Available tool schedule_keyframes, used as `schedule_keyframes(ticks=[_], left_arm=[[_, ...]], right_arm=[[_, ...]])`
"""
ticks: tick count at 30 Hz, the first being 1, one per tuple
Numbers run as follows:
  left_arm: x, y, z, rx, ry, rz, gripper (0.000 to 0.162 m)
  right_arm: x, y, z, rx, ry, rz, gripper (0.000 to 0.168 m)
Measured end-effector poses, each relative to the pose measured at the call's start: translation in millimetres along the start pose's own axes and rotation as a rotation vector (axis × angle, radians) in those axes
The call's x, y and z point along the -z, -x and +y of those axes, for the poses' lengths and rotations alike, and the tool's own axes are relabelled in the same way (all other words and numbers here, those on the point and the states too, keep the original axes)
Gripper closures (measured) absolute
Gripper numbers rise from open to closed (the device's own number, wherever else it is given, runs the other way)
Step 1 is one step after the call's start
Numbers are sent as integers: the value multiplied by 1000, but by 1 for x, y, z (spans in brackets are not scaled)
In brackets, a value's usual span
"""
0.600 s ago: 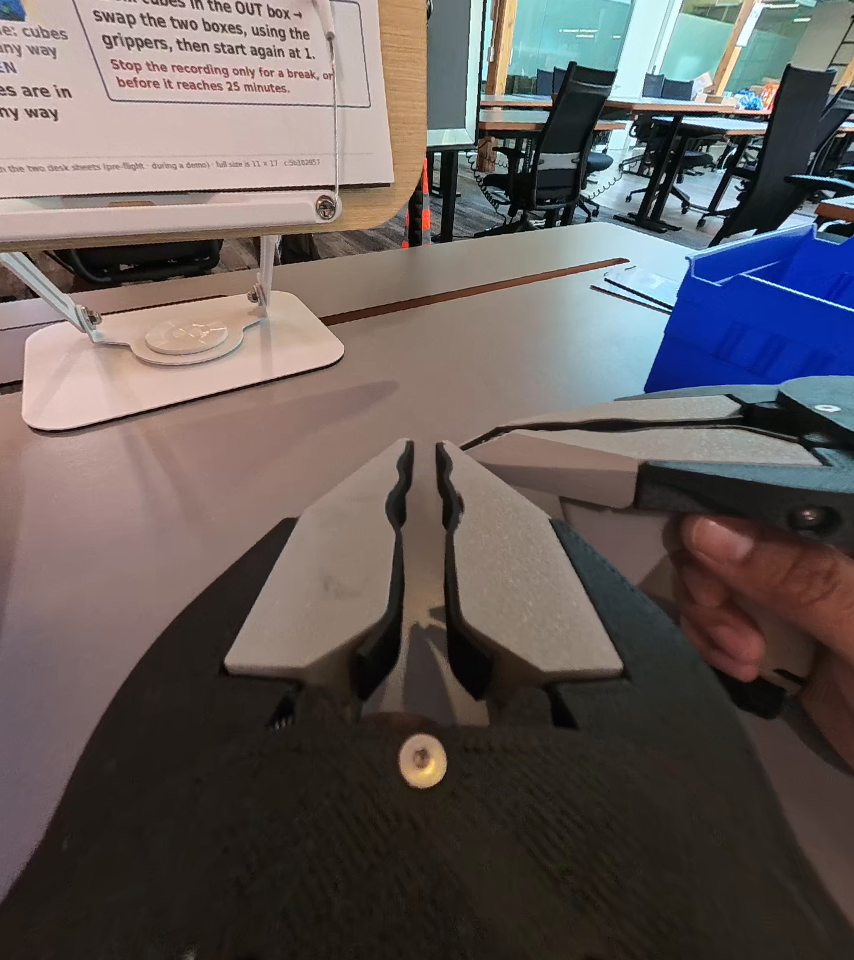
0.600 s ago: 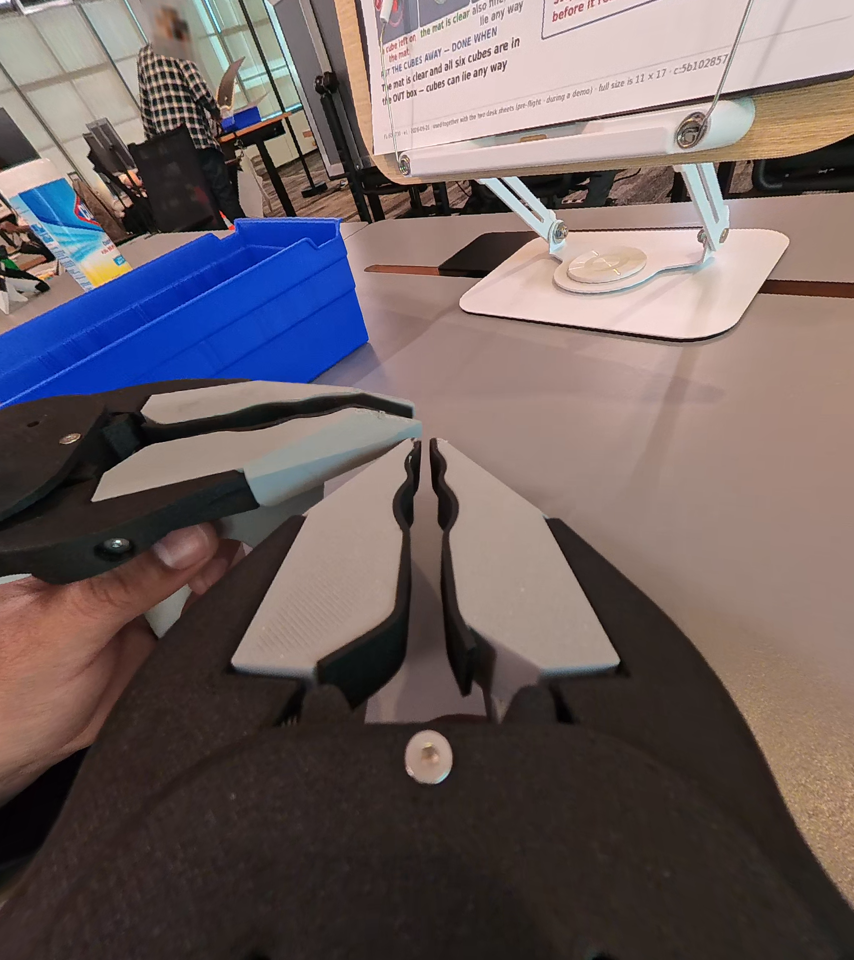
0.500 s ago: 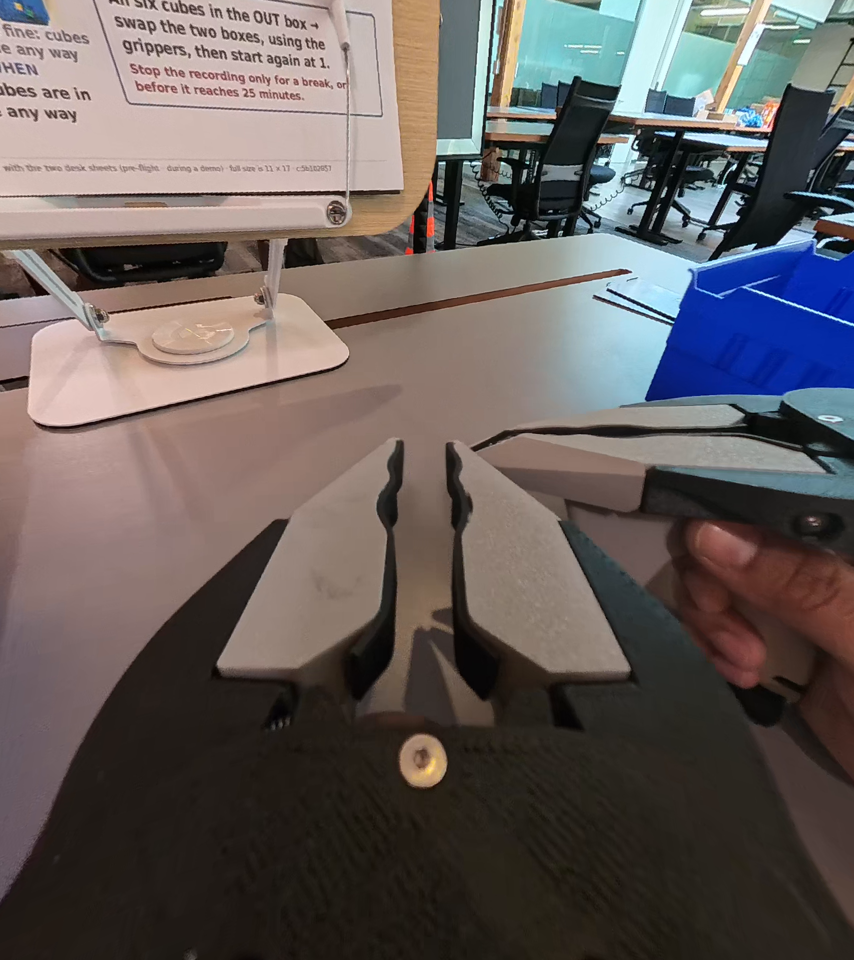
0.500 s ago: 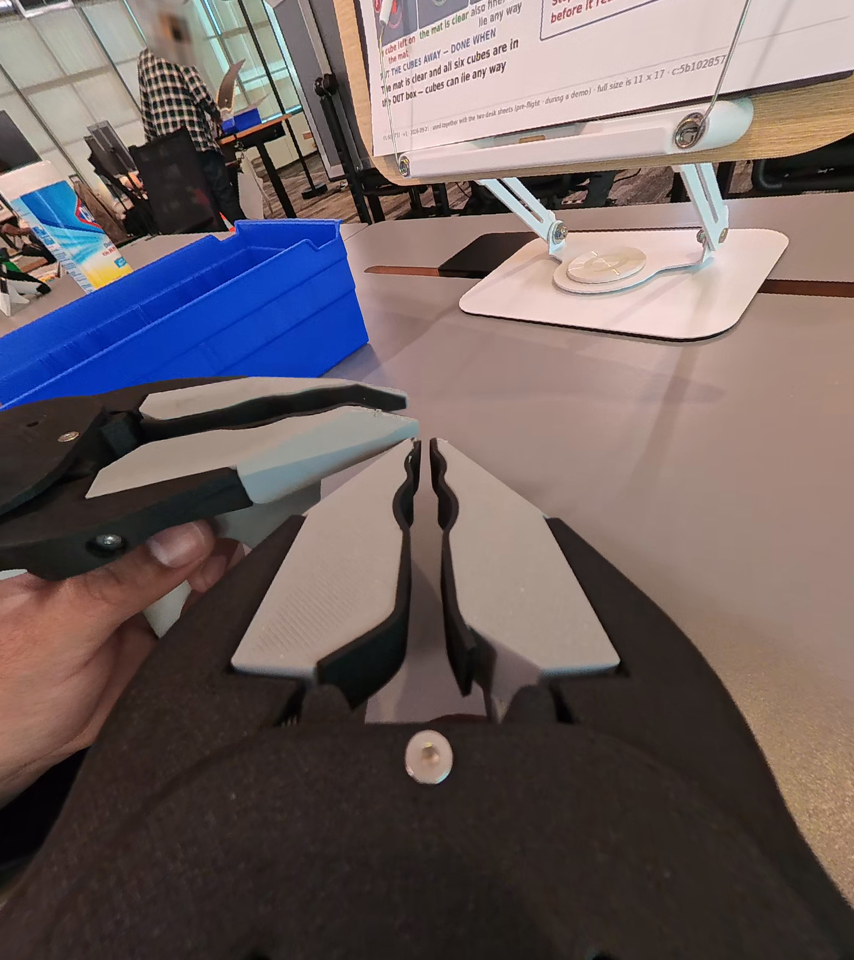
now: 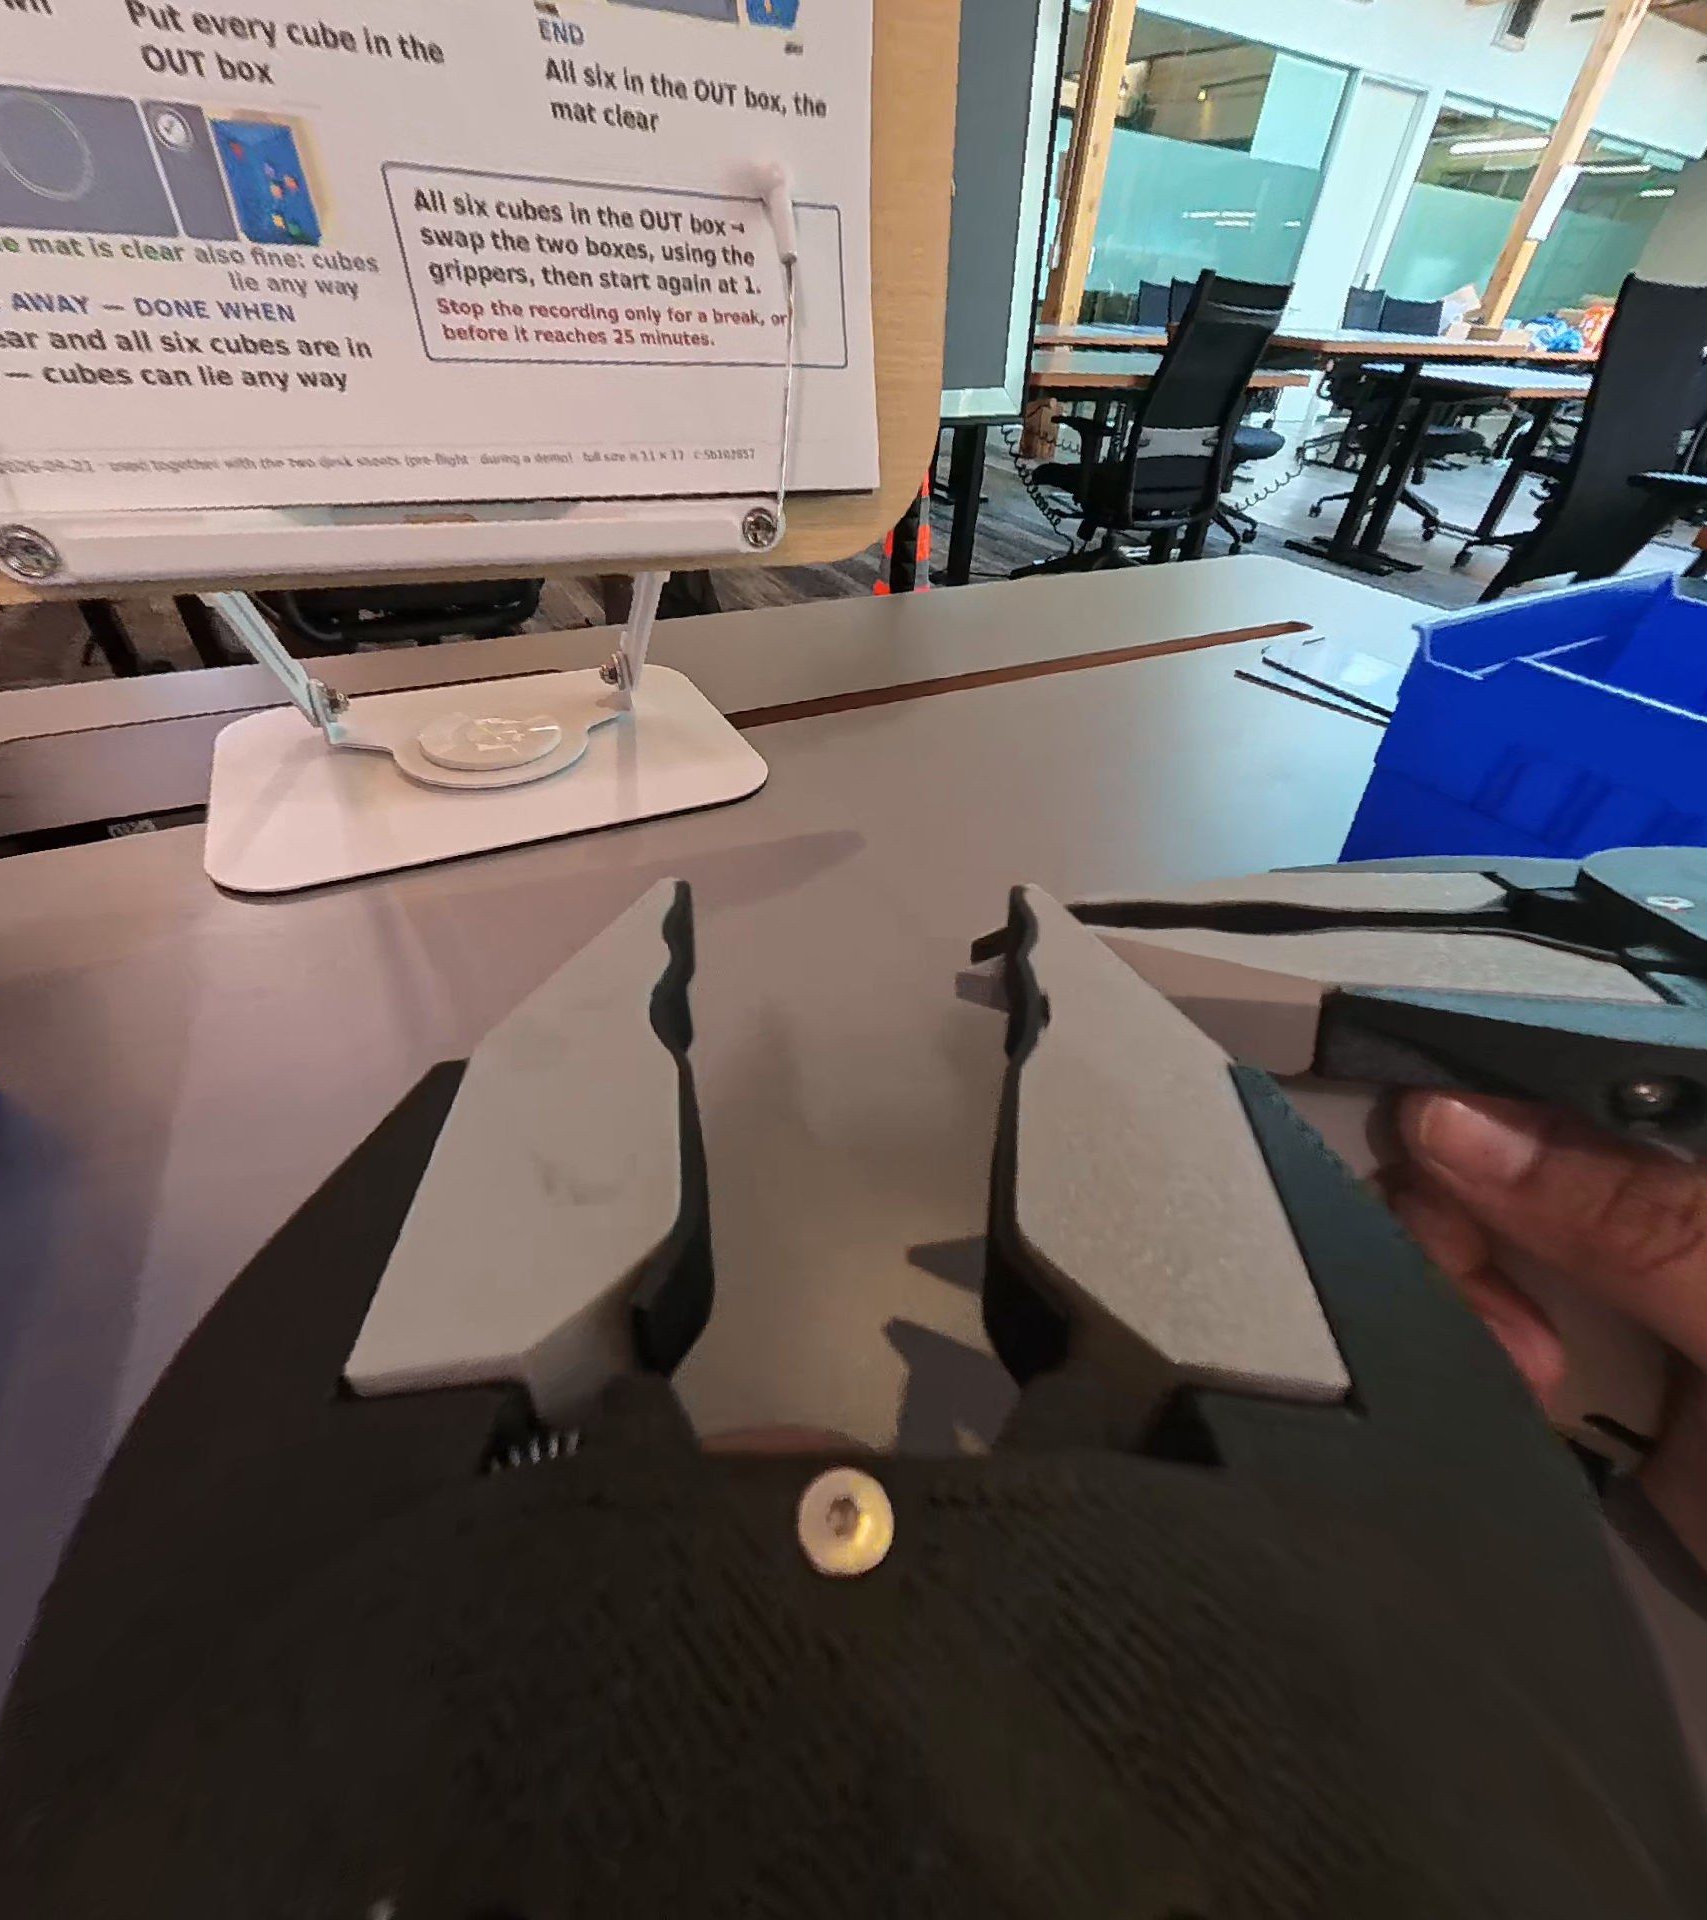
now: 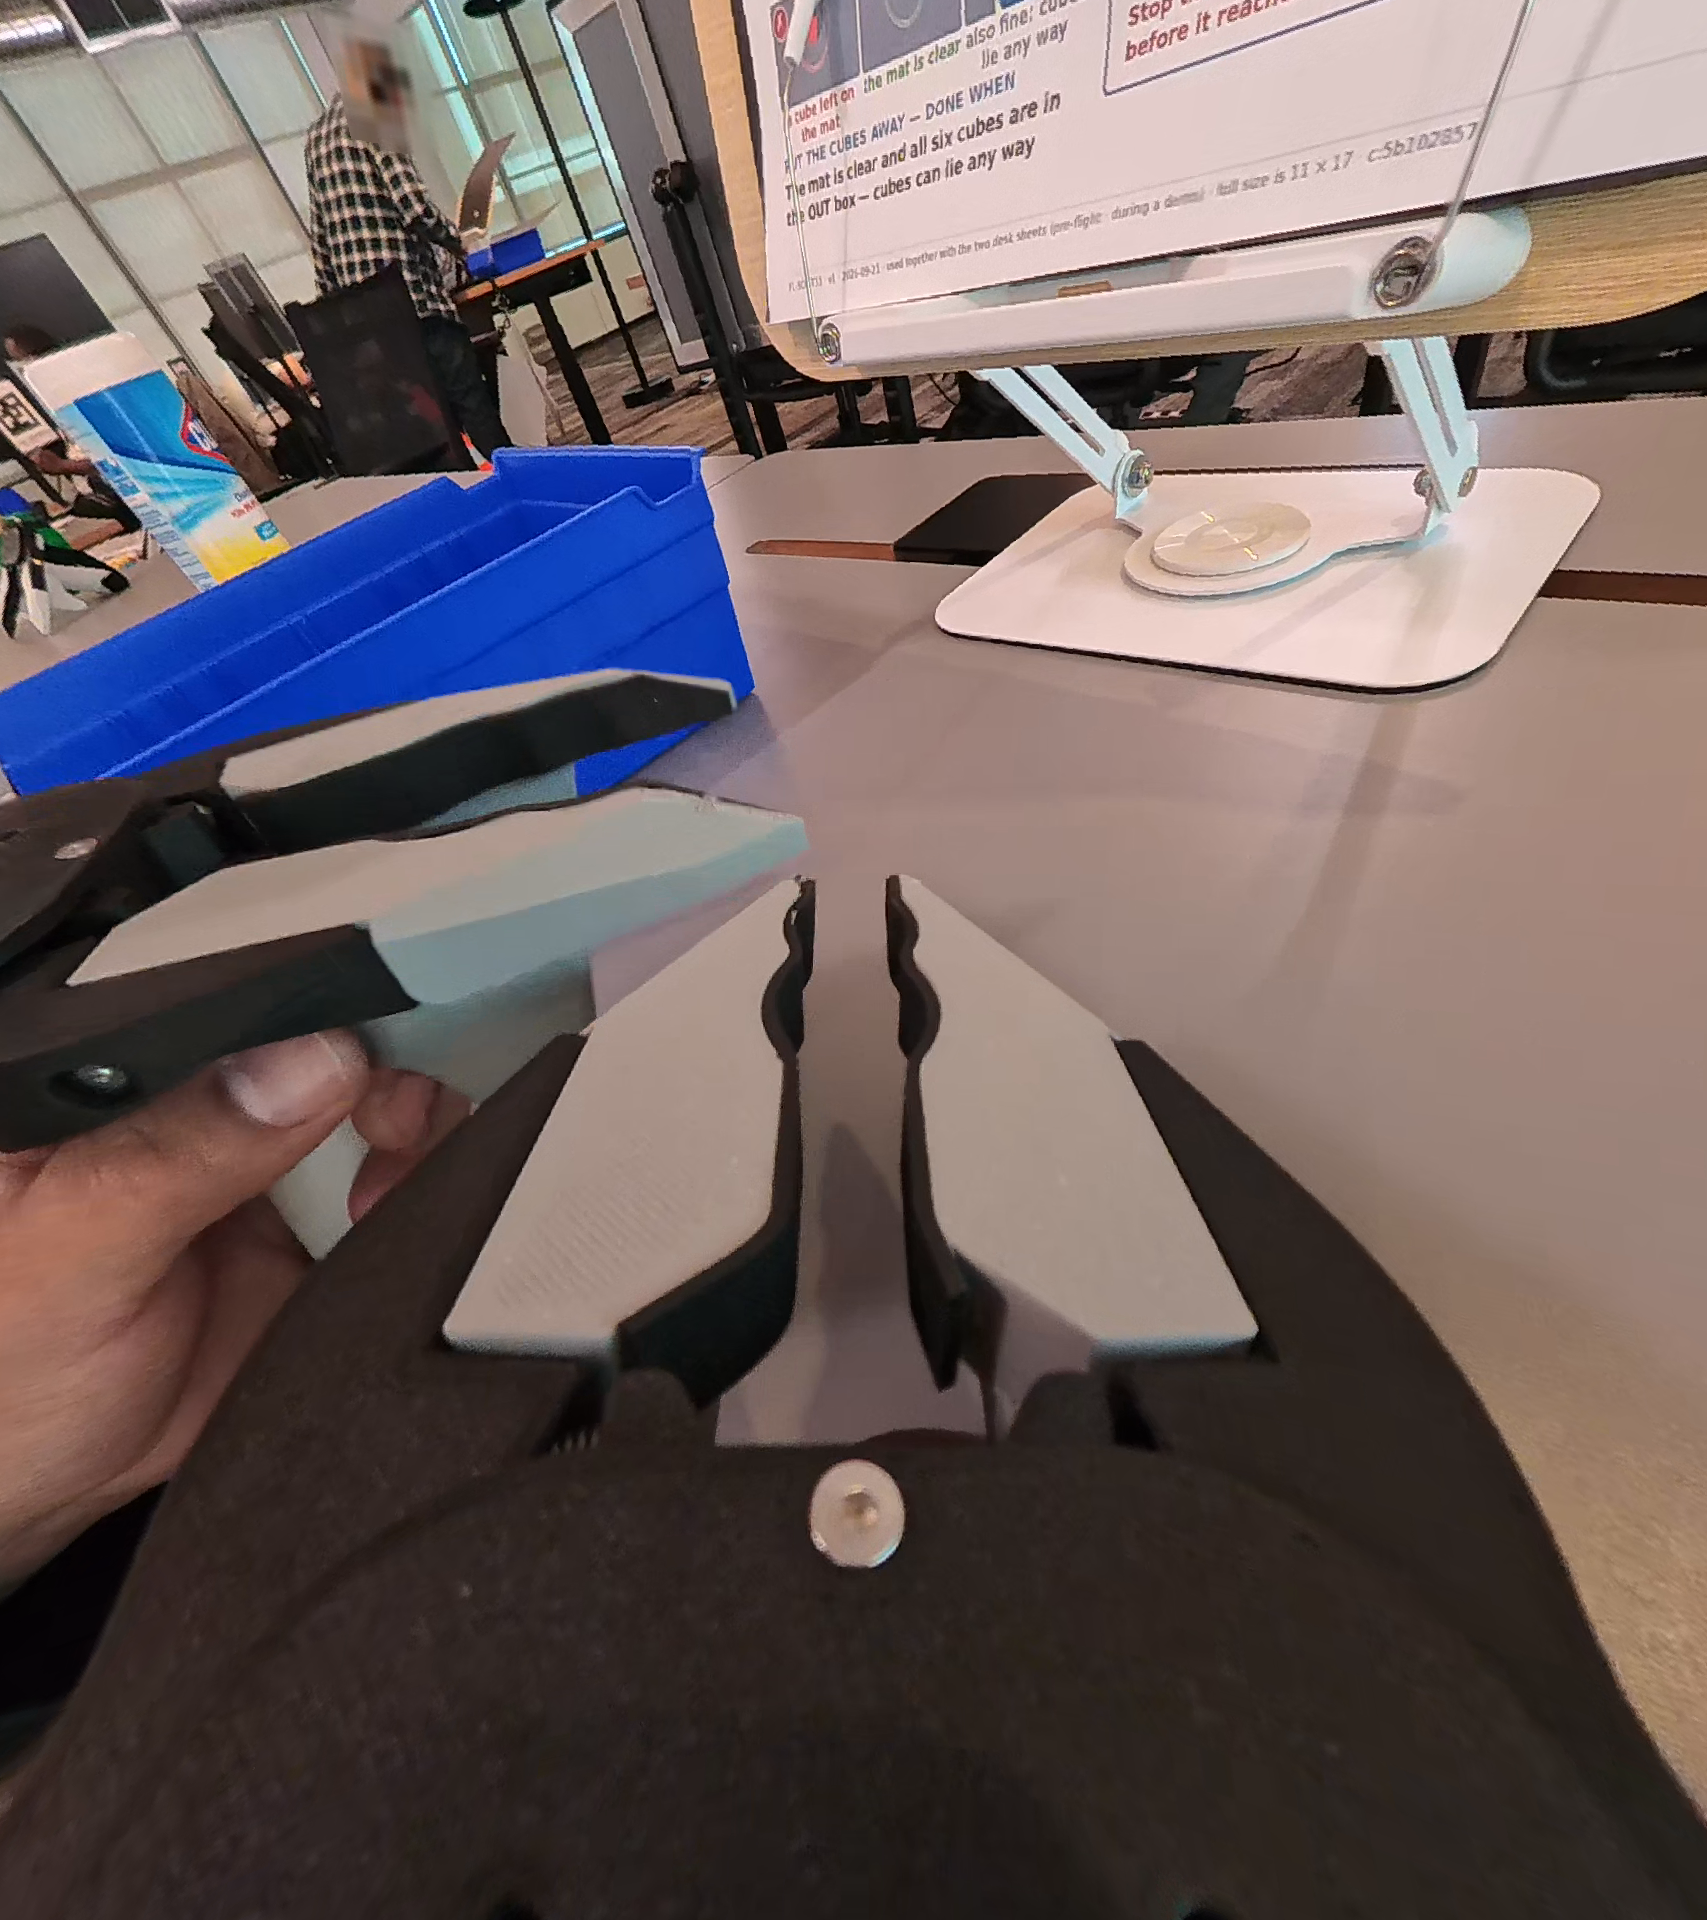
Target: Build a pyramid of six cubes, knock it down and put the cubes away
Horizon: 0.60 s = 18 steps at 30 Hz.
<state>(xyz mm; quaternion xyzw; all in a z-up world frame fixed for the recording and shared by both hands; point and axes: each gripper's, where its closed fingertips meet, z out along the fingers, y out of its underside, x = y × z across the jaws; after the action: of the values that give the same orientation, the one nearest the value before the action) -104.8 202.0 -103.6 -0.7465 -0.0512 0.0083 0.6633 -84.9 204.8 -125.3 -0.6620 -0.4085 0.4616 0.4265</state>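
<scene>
No cubes show anywhere, so you look to be at the very start or the very end. Your left tool (image 5: 844, 935) is spread wide and empty; your right tool (image 6: 849, 914) is slightly parted, also empty, above the bare tabletop (image 6: 1296, 935) beside a blue bin (image 6: 392, 613).

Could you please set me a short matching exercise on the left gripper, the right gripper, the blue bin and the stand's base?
Things:
1. left gripper
2. right gripper
3. blue bin
4. stand's base

States:
A. white, flat on the table
B. wide open, empty
C. only slightly open, empty
D. open-topped, no cubes visible inside

Pairs: 1-B, 2-C, 3-D, 4-A
</scene>
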Motion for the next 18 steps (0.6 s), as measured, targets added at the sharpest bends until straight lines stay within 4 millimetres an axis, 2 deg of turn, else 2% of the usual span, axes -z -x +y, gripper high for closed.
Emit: schedule_keyframes(ticks=[6,13,16,18], left_arm=[[10,2,-5,-11,-18,-10,102],[40,-3,-5,2,-25,23,96],[62,-2,-7,90,-4,77,95],[93,2,-27,118,-85,112,96]], right_arm=[[-2,5,2,43,16,1,156],[-4,8,3,76,23,3,156],[-4,8,3,75,23,1,156],[-4,7,2,72,20,1,156]])
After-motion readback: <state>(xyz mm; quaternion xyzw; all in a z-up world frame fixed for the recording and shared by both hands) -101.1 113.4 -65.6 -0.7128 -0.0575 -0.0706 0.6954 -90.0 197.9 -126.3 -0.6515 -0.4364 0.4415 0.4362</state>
